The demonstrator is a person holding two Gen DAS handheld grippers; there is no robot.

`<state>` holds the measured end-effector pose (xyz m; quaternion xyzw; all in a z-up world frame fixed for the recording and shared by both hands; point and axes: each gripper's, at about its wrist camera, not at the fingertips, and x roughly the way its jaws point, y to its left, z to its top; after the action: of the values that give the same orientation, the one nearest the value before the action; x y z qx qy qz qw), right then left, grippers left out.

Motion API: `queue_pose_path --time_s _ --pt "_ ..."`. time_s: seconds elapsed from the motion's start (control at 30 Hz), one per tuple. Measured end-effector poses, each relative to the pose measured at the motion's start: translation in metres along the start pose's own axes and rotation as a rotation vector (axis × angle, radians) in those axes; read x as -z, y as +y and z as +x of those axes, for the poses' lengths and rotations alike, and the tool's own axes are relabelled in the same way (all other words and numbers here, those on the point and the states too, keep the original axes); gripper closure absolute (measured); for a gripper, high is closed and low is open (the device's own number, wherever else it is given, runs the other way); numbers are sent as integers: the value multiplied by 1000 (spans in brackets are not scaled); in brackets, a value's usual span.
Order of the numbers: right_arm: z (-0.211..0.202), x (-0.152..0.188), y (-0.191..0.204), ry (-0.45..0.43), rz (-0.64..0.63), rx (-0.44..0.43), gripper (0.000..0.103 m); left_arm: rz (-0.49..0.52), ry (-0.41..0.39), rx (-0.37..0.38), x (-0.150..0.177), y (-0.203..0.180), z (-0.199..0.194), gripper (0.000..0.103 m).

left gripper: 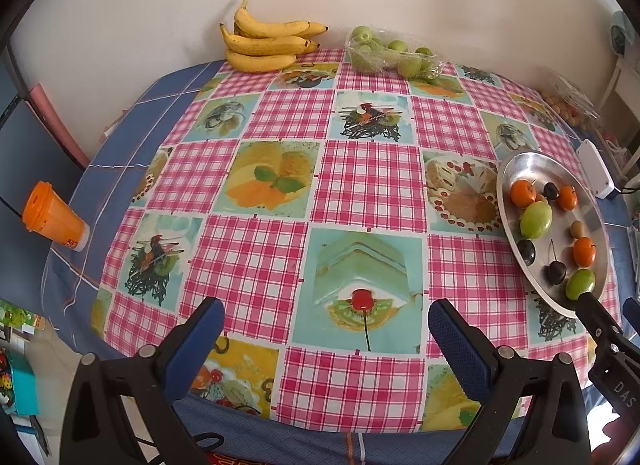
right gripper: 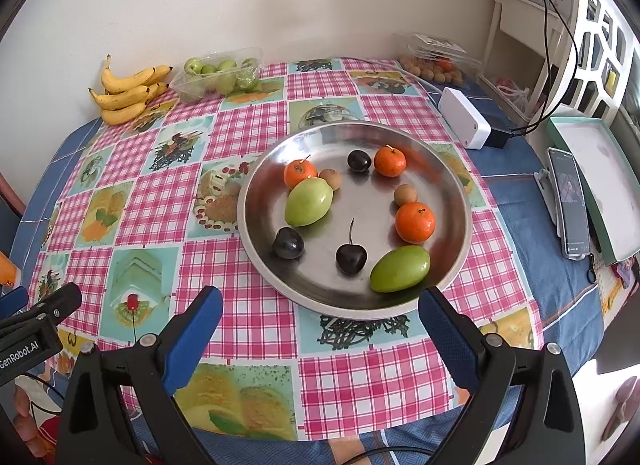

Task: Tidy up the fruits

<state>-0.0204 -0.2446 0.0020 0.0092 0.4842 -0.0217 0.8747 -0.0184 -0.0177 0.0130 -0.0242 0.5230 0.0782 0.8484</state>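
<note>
In the left wrist view, the left tool (left gripper: pixel 326 329) fills the bottom of the frame, spread wide and empty above the checked worktop (left gripper: pixel 280 185); bananas (left gripper: pixel 264 43) sit upper centre, and the steel plate (left gripper: pixel 516 169) of mixed fruit lies at right. In the right wrist view, the right tool (right gripper: pixel 320 321) is equally released, holding nothing, aimed at the plate's near rim, probably readying a pick; a green fruit (right gripper: pixel 400 269) lies nearest, with tangerines (right gripper: pixel 415 222) and cherries (right gripper: pixel 351 259) scattered rather than grouped.

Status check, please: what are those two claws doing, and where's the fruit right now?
Left gripper open, empty, over tablecloth. Right gripper open, empty, at metal plate. Mixed small fruit on plate; bananas by wall. Nothing blocking.
</note>
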Motion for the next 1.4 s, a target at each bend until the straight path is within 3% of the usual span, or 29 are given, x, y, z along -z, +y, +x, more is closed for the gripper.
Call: queue_pose_path --time_s 1.4 --pt "1 1 2 11 4 2 5 13 16 5 -1 0 3 0"
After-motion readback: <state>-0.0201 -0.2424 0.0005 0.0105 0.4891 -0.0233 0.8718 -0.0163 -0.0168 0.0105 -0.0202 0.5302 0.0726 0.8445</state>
